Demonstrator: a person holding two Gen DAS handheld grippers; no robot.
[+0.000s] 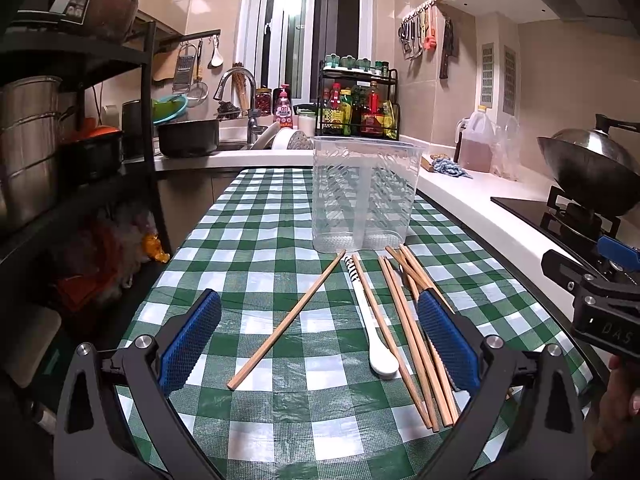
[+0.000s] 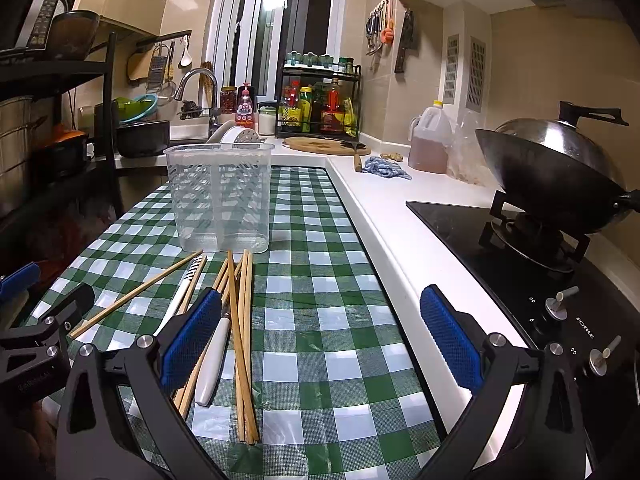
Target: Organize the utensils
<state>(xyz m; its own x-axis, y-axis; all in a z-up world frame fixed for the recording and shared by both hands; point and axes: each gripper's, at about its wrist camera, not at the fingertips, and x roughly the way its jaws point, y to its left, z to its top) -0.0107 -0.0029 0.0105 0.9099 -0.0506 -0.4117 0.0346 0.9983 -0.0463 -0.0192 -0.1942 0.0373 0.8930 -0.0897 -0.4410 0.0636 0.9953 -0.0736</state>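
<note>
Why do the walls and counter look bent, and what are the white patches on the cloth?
Both views: fisheye lenses bow straight edges, so the counter curves. Left wrist view: pale glare on the checked tablecloth. Right wrist view: lamp shine on the wok lid; the clear holder stays sharp.

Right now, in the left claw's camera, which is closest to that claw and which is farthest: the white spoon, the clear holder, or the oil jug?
1. Spoon, on the cloth between the fingers.
2. Holder, upright behind the utensils.
3. Jug, far right on the counter.
</note>
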